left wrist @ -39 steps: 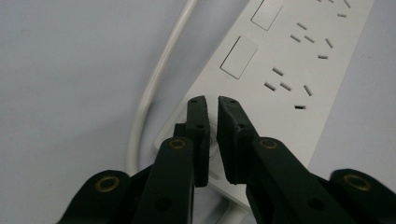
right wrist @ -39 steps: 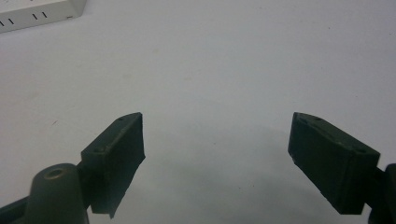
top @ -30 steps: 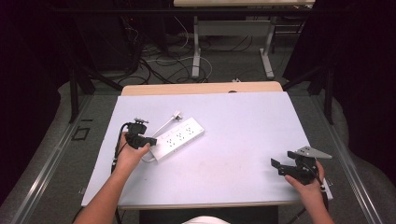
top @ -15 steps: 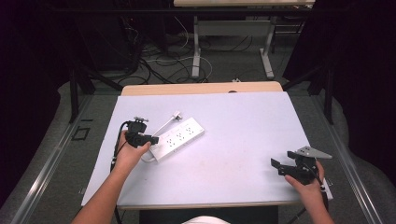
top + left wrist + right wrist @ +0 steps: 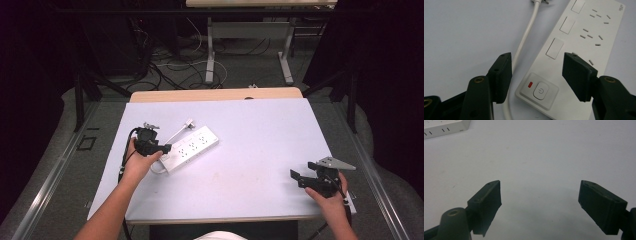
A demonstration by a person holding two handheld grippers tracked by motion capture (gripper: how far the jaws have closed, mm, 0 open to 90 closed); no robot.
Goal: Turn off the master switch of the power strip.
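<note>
Power strip (image 5: 190, 149) lies left-centre on the surface (image 5: 260, 140). Left hand-held gripper (image 5: 536, 71) hovers over its switch end, jaws just opening, nothing clamped; its view reveals power button (image 5: 539, 91) w/ red light. Right hand-held gripper (image 5: 540, 202), well right of strip, gapes empty.

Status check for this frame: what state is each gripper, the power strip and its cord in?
Left gripper: jaws just been opening, over the strip's switch end, gripping nothing.
Right gripper: open, empty.
Power strip: flat on the table, sockets empty.
Cord: loose beside the strip, plug unconnected.
</note>
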